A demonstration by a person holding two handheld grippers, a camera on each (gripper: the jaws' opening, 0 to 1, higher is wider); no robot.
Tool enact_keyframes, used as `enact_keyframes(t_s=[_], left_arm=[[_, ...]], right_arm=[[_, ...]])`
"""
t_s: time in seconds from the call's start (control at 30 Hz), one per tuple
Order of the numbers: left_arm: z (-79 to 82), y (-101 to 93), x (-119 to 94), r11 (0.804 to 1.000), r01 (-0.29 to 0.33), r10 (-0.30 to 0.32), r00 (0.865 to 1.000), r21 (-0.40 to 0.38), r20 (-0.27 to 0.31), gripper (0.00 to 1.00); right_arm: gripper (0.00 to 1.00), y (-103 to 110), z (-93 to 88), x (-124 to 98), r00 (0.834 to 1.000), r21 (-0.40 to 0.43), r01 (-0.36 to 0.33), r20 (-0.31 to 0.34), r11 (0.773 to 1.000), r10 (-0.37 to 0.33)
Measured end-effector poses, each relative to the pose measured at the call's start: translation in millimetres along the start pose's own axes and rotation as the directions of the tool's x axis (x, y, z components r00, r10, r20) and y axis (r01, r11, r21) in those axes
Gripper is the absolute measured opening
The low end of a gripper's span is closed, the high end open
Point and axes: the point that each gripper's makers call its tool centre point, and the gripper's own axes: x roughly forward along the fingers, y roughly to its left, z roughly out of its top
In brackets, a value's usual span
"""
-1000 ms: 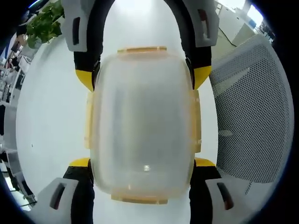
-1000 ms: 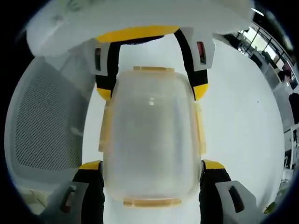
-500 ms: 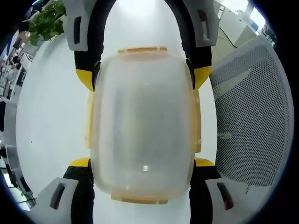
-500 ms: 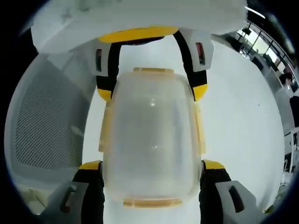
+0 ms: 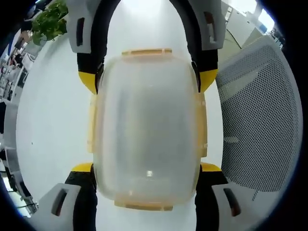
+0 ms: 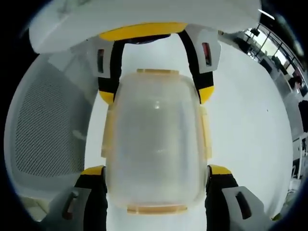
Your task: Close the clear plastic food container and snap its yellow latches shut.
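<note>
Mesh chair (image 5: 262, 110) sits just right of the white table (image 5: 53, 120), plant (image 5: 48, 21) at far left. Clear container (image 5: 147, 127) lies on table w/ lid on, yellow latches (image 5: 147, 51) at its edges. Left gripper (image 5: 147, 167) and right gripper (image 6: 156, 169) clamp it from opposite ends, jaws spread wide against its sides.

The clear plastic food container with yellow latches (image 5: 147, 127) hides the inner faces of both pairs of jaws, so contact cannot be judged. Its cloudy lid blurs whatever lies inside. The grey mesh chair (image 5: 260, 110) is cut off by the edge, as is the green plant (image 5: 48, 21).
</note>
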Motion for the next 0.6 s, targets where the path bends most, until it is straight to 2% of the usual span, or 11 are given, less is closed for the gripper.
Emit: enact_keyframes(t_s=[0.6], left_arm=[[-17.4, -2.4, -3, 1.0, -0.002, 0.002, 1.0, -0.014, 0.002, 0.85]], right_arm=[[0.85, 3, 16.7, 7, 1.0, -0.008, 0.002, -0.003, 1.0, -0.002]])
